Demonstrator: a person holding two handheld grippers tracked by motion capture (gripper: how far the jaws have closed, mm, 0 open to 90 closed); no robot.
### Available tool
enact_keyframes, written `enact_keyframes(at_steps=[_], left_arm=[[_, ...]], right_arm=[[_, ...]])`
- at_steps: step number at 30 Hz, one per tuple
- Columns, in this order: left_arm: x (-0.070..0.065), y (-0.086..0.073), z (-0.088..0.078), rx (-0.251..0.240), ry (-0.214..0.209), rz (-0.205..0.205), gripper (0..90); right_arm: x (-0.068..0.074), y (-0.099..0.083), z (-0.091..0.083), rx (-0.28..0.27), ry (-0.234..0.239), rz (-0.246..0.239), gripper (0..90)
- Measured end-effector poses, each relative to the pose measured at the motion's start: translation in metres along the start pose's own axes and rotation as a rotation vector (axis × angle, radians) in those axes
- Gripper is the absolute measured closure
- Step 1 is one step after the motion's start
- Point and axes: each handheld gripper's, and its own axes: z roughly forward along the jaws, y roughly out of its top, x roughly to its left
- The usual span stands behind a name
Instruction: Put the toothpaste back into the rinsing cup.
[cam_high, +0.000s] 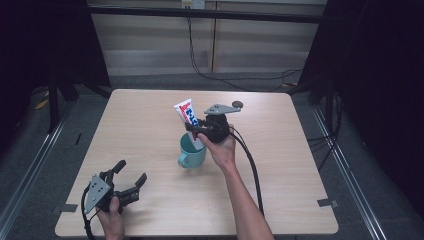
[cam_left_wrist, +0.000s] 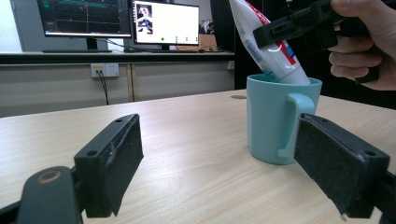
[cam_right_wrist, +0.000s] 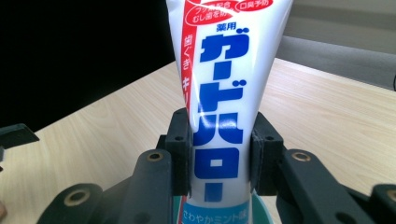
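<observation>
The right tool (cam_high: 196, 131) is clamped on a toothpaste tube (cam_high: 187, 114) standing tilted in the teal mug (cam_high: 191, 152) mid-tabletop (cam_high: 280, 165). The left tool (cam_high: 131, 176), jaws apart and empty, rests well apart from the mug, near the tabletop's front-left edge, with bare wood between them.

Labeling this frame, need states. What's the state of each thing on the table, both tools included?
toothpaste tube: tilted, lower end inside the mug, clamped at mid-body.
teal mug: upright on the table, handle toward the left tool, tube leaning in it.
right tool: shut on the toothpaste tube, above the mug.
left tool: open, nothing between its pads, resting near the table's front left.
</observation>
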Motion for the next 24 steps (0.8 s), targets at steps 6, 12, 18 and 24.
enact_keyframes(at_steps=[6, 12, 18, 24], left_arm=[[-0.0003, 0.0000, 0.0002, -0.003, 0.001, -0.004, 15.5], [0.0000, 0.0000, 0.0000, 0.000, 0.000, 0.000, 15.5], [0.0000, 0.0000, 0.0000, 0.000, 0.000, 0.001, 15.5], [-0.0003, 0.0000, 0.0002, -0.003, 0.000, -0.004, 15.5]], right_arm=[[0.0015, -0.0004, -0.0003, 0.007, 0.005, -0.010, 66.0], [0.0015, -0.0014, -0.0006, 0.011, 0.001, -0.008, 65.6], [0.0024, -0.0026, -0.0016, 0.018, 0.002, -0.013, 65.3], [0.0026, -0.0092, -0.0040, 0.026, -0.003, -0.014, 65.3]])
